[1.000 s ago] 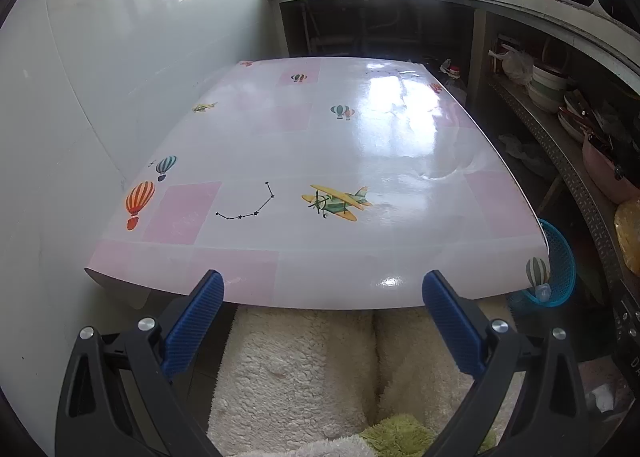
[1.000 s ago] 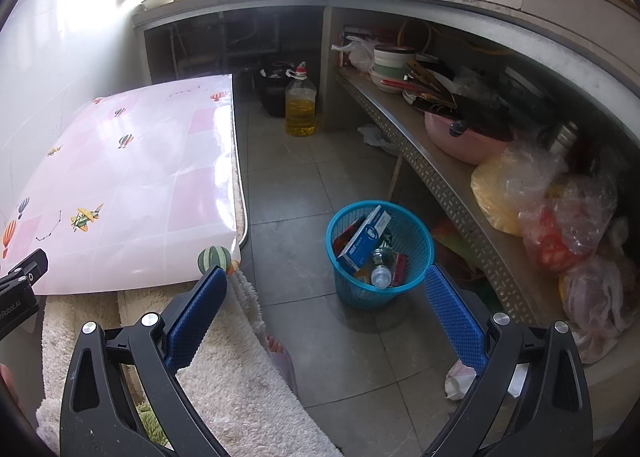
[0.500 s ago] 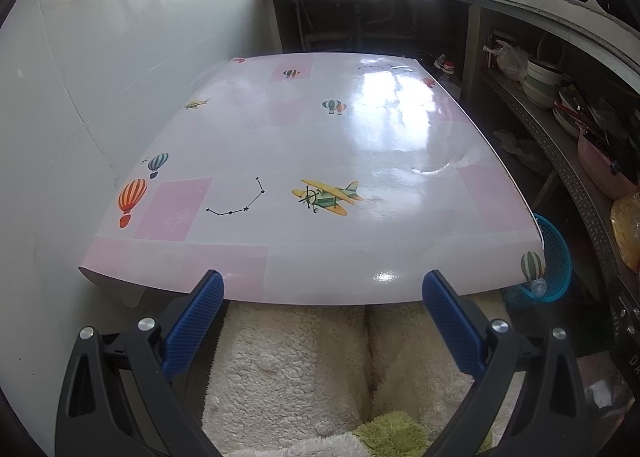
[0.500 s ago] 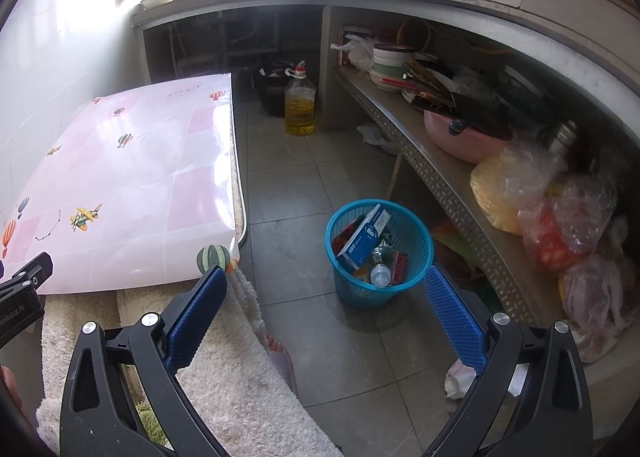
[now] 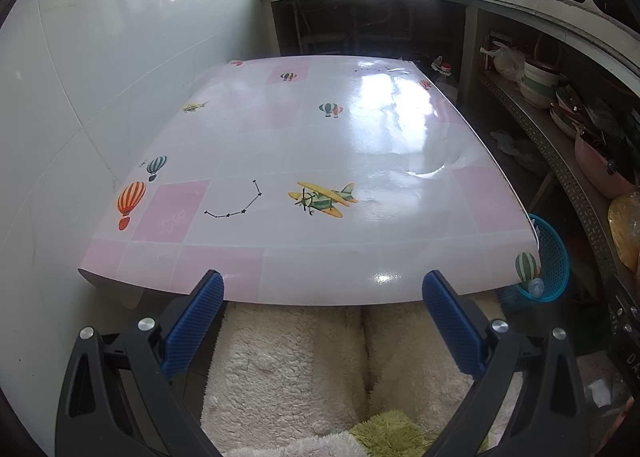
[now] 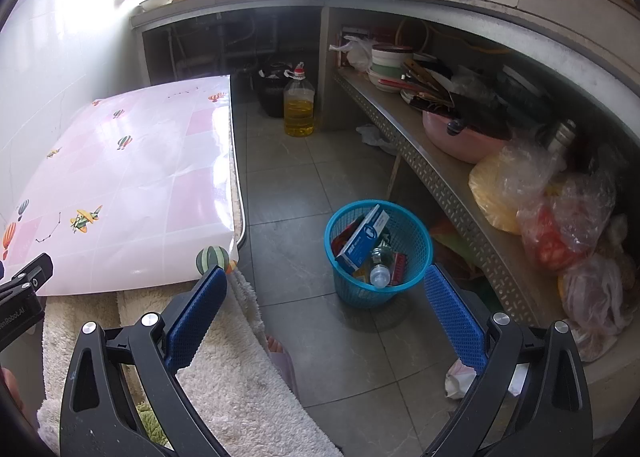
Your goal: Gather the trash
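A blue mesh trash basket (image 6: 416, 235) stands on the tiled floor right of the table. It holds a blue box (image 6: 362, 239), a clear plastic bottle (image 6: 380, 271) and a red wrapper. Its rim also shows in the left wrist view (image 5: 554, 257). My right gripper (image 6: 326, 309) is open and empty, above the floor in front of the basket. My left gripper (image 5: 322, 317) is open and empty, at the near edge of the table (image 5: 312, 161), which has a pink patterned cover with nothing on it.
A cream fluffy seat cover (image 5: 296, 361) lies below the table's near edge. A cooking oil bottle (image 6: 298, 107) stands on the floor further back. A low shelf (image 6: 440, 177) on the right carries bowls and plastic bags. Crumpled white paper (image 6: 456, 375) lies on the floor near the shelf.
The left gripper's view has drawn back and risen slightly over the table. The right gripper has barely moved. Both stay open.
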The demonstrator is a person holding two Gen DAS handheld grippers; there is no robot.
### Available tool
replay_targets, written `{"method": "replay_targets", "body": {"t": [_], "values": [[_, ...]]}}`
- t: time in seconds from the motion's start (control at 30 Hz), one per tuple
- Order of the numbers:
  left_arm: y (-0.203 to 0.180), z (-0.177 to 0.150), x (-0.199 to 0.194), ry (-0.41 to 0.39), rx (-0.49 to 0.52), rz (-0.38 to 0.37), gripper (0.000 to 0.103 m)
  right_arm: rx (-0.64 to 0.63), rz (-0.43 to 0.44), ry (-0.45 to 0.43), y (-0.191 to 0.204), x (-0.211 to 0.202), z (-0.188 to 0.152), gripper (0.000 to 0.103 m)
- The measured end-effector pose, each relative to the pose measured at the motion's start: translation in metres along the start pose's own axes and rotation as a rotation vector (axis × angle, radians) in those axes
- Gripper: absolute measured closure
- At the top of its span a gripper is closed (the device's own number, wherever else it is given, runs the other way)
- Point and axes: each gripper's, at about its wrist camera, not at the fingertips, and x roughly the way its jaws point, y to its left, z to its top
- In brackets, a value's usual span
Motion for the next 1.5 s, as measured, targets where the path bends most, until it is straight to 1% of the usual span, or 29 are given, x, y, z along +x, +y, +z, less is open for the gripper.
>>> {"method": "replay_targets", "body": {"t": [1.5], "values": [[0.0009,0.0018,0.0010,0.000,-0.002,0.004,0.006,0.005,-0.005,-0.003,0.0014,-0.0011,0.0027,0.008]]}}
